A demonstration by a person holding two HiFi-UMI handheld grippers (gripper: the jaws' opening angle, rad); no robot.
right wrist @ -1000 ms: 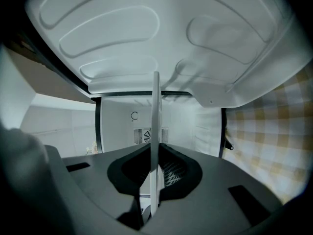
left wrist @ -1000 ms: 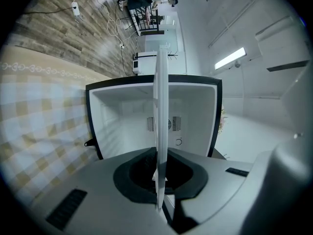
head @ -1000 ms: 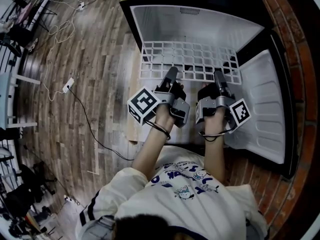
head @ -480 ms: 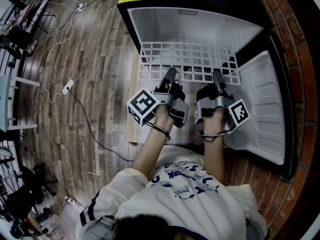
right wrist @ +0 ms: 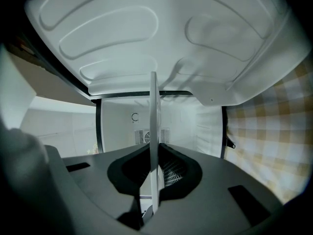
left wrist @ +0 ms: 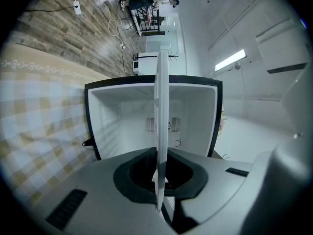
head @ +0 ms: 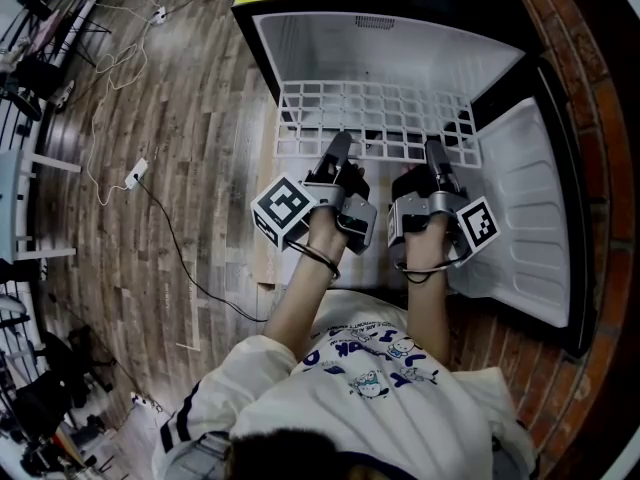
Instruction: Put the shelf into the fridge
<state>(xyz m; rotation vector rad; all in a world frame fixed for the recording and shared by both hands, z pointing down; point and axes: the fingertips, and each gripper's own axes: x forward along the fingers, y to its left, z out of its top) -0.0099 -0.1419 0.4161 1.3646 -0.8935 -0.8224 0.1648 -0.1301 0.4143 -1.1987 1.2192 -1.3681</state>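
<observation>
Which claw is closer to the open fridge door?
Right. The right gripper, clamped on the shelf, sits just beside the open fridge door. The left gripper grips the same shelf edge farther from that door.

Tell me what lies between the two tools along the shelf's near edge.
Only a bare stretch of the shelf, seen in the head view. The left tool and right tool each clamp that edge, and nothing else sits between them.

Shelf (left wrist: 160, 92): white grid, smooth, plastic-looking coat. Fridge (head: 390, 43) liner: white moulded plastic, smooth, slight sheen; casing black. Floor (head: 190, 118): wood planks, matt, grainy. Wall (head: 600, 68): rough red brick. Cloth (left wrist: 39, 121): checked, matt weave.
</observation>
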